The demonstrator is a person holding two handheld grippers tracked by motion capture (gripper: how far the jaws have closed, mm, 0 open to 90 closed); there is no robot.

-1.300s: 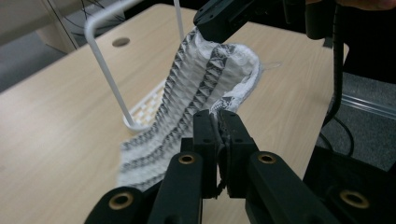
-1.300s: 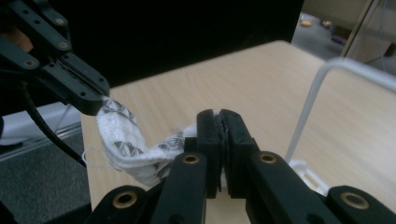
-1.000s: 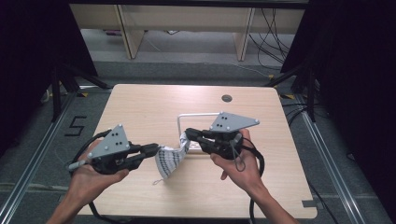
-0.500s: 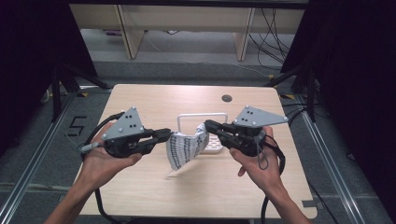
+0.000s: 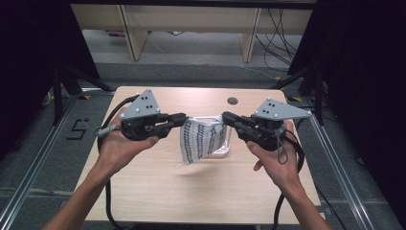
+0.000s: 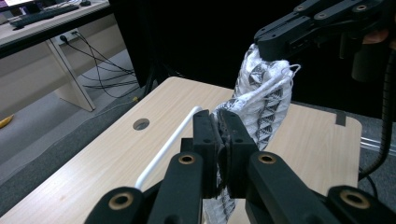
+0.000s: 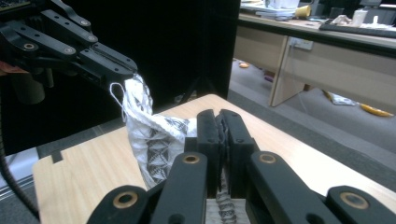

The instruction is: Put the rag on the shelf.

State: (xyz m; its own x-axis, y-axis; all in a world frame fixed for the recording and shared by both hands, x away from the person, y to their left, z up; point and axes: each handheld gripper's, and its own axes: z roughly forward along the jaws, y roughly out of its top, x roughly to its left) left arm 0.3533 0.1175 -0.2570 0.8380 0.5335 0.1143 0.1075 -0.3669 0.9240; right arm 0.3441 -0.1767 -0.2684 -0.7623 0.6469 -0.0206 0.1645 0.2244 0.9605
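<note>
A white cloth with black patterned bands (image 5: 201,140) hangs in the air above the table, stretched between my two grippers. My left gripper (image 5: 183,118) is shut on the cloth's left top corner, and my right gripper (image 5: 225,117) is shut on its right top corner. In the left gripper view the cloth (image 6: 267,100) runs from my closed jaws up to the other gripper. The right gripper view has the cloth (image 7: 156,137) bunched between my jaws and the far gripper. Its lower edge dangles free just above the tabletop.
A white wire rack (image 5: 224,148) stands on the light wooden table (image 5: 201,191) behind and under the cloth. A round cable hole (image 5: 232,101) sits near the far edge. Dark curtains flank the table, and desks stand beyond it.
Both grippers have risen and moved farther from me and apart, lifting the cloth off the table and spreading it out between them.
</note>
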